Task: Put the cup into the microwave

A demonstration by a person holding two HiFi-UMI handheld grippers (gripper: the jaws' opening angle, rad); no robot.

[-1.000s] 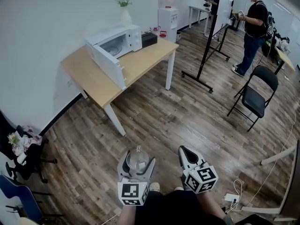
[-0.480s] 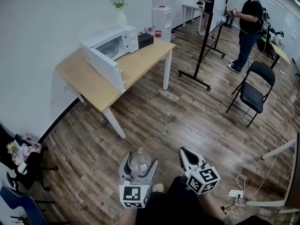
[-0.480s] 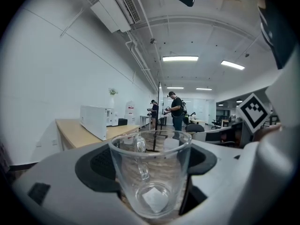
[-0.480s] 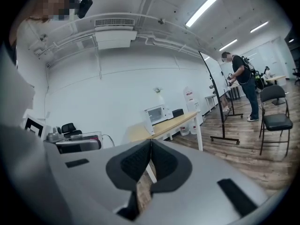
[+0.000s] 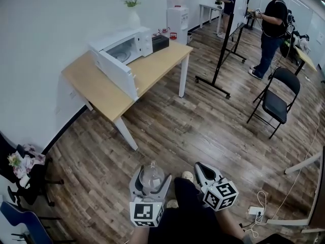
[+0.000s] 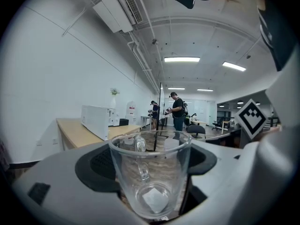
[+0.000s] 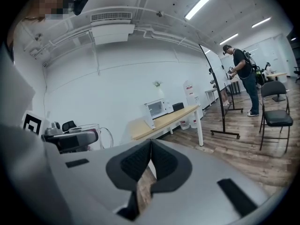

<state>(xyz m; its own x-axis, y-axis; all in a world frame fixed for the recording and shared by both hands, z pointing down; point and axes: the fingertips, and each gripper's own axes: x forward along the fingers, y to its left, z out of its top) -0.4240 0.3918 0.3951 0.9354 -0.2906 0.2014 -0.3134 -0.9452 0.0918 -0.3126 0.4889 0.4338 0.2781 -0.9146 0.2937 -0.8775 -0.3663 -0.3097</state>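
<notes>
A clear glass cup (image 5: 151, 177) with a handle sits between the jaws of my left gripper (image 5: 150, 179), which is shut on it; in the left gripper view the cup (image 6: 151, 172) fills the centre, upright. My right gripper (image 5: 201, 170) is beside it, shut with nothing in it, its pads (image 7: 150, 161) pressed together. The white microwave (image 5: 122, 50) stands far ahead on a wooden table (image 5: 96, 88) against the wall, its door (image 5: 118, 75) swung open. It also shows small in the left gripper view as the microwave (image 6: 98, 121) and in the right gripper view as the microwave (image 7: 157, 108).
A black box (image 5: 161, 42) sits on the table beside the microwave. A water dispenser (image 5: 176, 14) stands behind. A black stand (image 5: 219, 60) and a folding chair (image 5: 277, 100) are on the right. Two people (image 5: 271, 24) stand far off. A power strip (image 5: 254, 212) lies on the floor.
The view has shifted slightly toward the table. Both grippers hold the same pose, the cup still in the left one; a leg has come forward between them.
</notes>
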